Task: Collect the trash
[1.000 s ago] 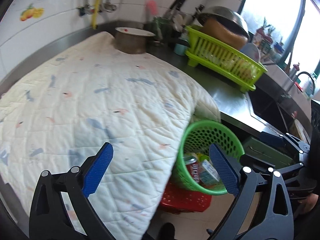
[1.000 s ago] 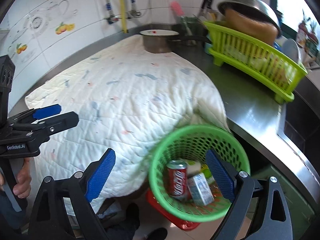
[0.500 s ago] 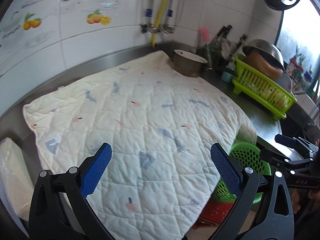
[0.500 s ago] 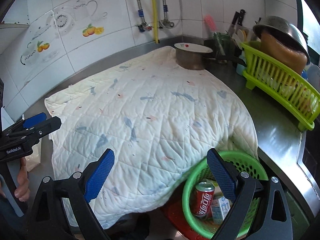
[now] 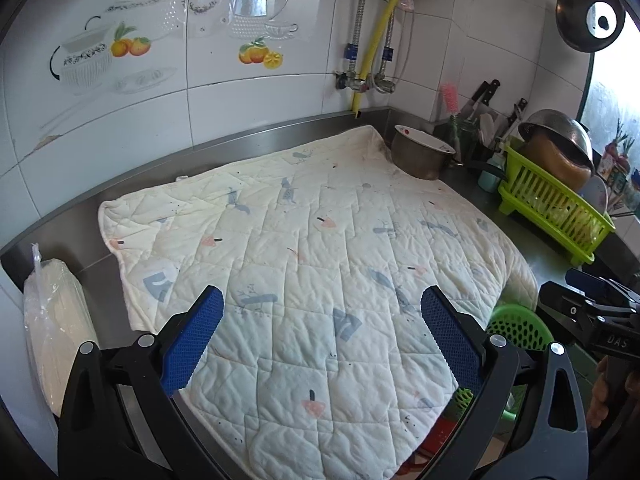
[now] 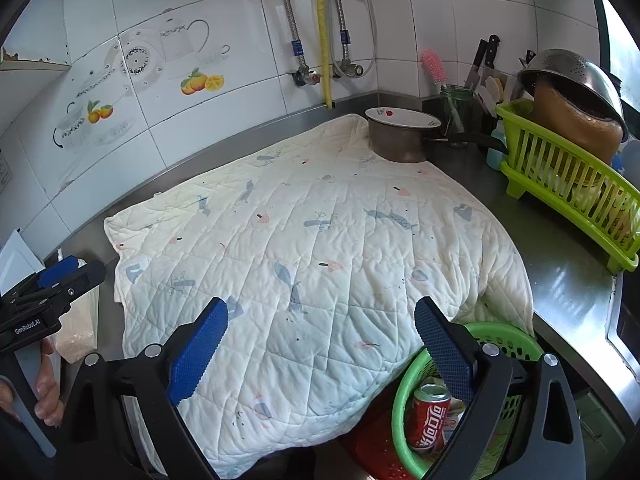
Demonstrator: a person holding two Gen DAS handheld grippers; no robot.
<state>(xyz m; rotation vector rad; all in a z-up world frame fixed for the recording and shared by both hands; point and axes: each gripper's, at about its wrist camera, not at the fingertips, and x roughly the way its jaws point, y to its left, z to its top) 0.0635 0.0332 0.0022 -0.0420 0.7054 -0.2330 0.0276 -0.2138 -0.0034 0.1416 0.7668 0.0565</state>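
Clearly both claws are standing wide and holding nothing: the left gripper (image 5: 322, 344) and the right gripper (image 6: 320, 346) are each hovering over the front part of the quilted mat (image 5: 320, 248) that is covering most of the bench, with the quilt plainly showing between the blue pads (image 5: 192, 342). The collected trash is sitting off the bench's front right corner, in the green basket (image 6: 404, 400) below the counter edge: a red can (image 6: 430, 416) is standing in it with some paper or a carton just beside it, too hidden to name. No loose trash is showing on the quilt itself, so the main risk, as I judge it, is that a claw closes on quilt fabric and drags the mat; the steel pot (image 6: 400, 140) is resting on the mat's far right corner and could be pulled along. The mat's front edge is also hanging over the basket's rim, so anything dropped from above could be landing on cloth and sliding to the floor. A plastic-wrapped bundle (image 5: 52, 328) is lying at the bench's left end; whether it is trash I cannot tell. Compared with a second ago, both cameras are looking from higher and further back: the basket, then central and open to view, is now sitting low at the right, and the far wall tiles are filling the top.
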